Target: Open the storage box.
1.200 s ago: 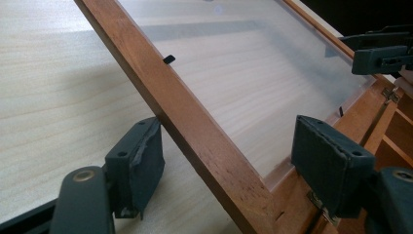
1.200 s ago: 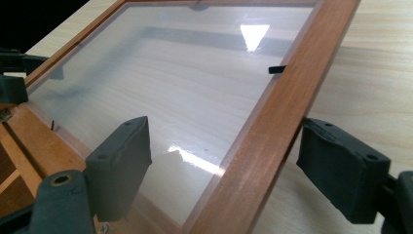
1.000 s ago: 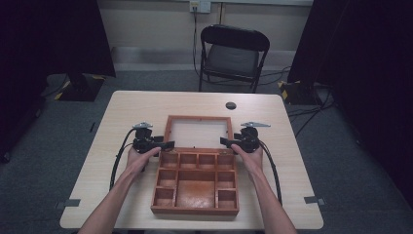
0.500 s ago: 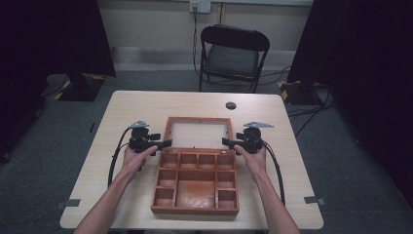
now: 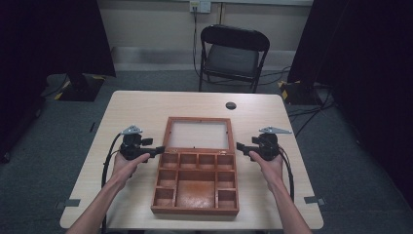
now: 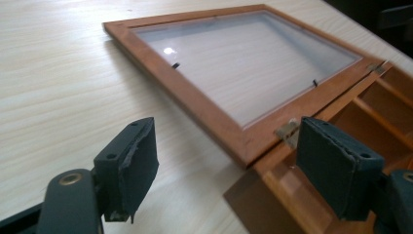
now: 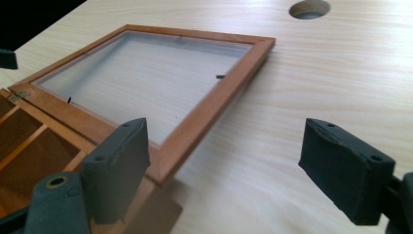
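A wooden box lies at the middle of the bench, its glass-paned lid swung fully back and lying flat on the bench at the box's 12 o'clock, joined to it by small brass hinges. The box body is split into compartments: a row of small ones along the hinge side, more small ones down each side, and a large one in the middle.

The left tongs sit at the box's 9 o'clock, held in the person's left hand, tips aimed at the hinge corner and just beside it. In the left gripper view the tongs are spread, having just been opening, with the corner of the lid frame and the box edge seen in the gap between the pads but untouched by them.

The right tongs sit at the box's 3 o'clock, held in the right hand, a little apart from the box's far right corner. In the right gripper view these tongs are spread wide, with nothing pinched; the lid's corner lies beyond the left pad and bare bench beyond the rest.

A round cable hole is at the lid's 1 o'clock, and a black folding chair stands beyond the bench at 12 o'clock
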The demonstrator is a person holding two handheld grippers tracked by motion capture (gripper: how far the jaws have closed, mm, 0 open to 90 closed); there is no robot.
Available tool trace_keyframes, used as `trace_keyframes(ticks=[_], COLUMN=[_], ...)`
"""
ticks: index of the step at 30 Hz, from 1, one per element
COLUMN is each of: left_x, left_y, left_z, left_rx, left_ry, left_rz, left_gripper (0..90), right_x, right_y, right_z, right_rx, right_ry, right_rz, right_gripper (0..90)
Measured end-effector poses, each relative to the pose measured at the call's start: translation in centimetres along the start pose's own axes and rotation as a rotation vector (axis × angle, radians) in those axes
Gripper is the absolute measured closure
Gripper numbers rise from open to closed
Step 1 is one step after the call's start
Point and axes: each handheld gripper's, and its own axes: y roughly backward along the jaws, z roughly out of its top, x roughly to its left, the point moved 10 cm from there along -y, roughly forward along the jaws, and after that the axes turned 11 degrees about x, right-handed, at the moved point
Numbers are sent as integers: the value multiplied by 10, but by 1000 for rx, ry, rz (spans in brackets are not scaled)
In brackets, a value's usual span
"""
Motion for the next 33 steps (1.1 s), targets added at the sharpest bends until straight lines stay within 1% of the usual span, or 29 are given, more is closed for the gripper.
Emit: trace_keyframes(ticks=[2,3,4,5,6,8,9,10,11,12,13,14,15,16,18,19,20,21,22,23,24,25,26,27,28,29,31,32,33], left_x=[1,2,2,2,4,4,9,11,14,16,16,19,21,22,22,22,23,24,26,27,28,29,30,30,31,31,33,34,36], left_y=[3,7,7,10,14,16,20,22,24,25,25,26,28,30,34,36,38,40,41,42,43,44,46,46,46,46,44,43,43], left_z=[-4,-6,-6,-8,-12,-14,-20,-23,-25,-27,-27,-32,-36,-39,-45,-47,-51,-56,-60,-65,-68,-71,-75,-78,-83,-88,-98,-101,-102], left_rx=[13,12,12,1,4,2,24,23,27,24,24,39,53,58,72,66,70,80,84,97,113,111,115,127,144,153,190,196,184], left_ry=[-9,-9,-9,-2,-8,-6,-17,-24,-26,-7,-7,2,-14,-11,-10,-2,4,5,8,7,5,21,43,43,34,34,18,-1,-8], left_rz=[1,10,10,8,11,17,52,74,93,90,90,97,116,128,126,127,123,132,146,152,163,171,173,185,208,221,250,260,287], left_gripper=[223,222,221,221,214,208,197,190,183,179,178,177,177,177,177,176,175,169,167,167,167,167,168,168,167,167,167,167,154], right_x=[-2,-3,-3,-4,-6,-7,-8,-9,-10,-10,-11,-13,-15,-16,-18,-19,-19,-19,-21,-23,-23,-23,-24,-25,-24,-24,-24,-24,-25], right_y=[8,13,13,18,27,30,37,40,43,46,50,54,56,59,65,67,68,69,71,72,72,71,69,67,66,65,61,59,58], right_z=[-5,-8,-8,-11,-17,-19,-28,-31,-37,-41,-45,-50,-54,-57,-66,-70,-74,-79,-82,-86,-91,-96,-101,-107,-109,-112,-117,-119,-121], right_rx=[-1,0,0,-2,-4,-4,3,9,12,11,15,19,22,23,33,37,41,50,57,63,70,80,100,119,129,139,164,176,188], right_ry=[4,3,3,4,-5,-2,2,4,-4,-5,-5,-4,-8,-17,-11,-11,-8,2,11,6,1,-3,1,9,8,10,30,38,33], right_rz=[-7,-14,-14,-14,-19,-25,-31,-35,-36,-32,-36,-55,-61,-59,-77,-79,-74,-79,-98,-116,-111,-113,-125,-138,-142,-144,-166,-179,-185], right_gripper=[177,177,177,176,176,176,182,184,184,184,184,186,186,185,181,179,178,173,171,174,173,173,171,171,171,172,172,171,171])
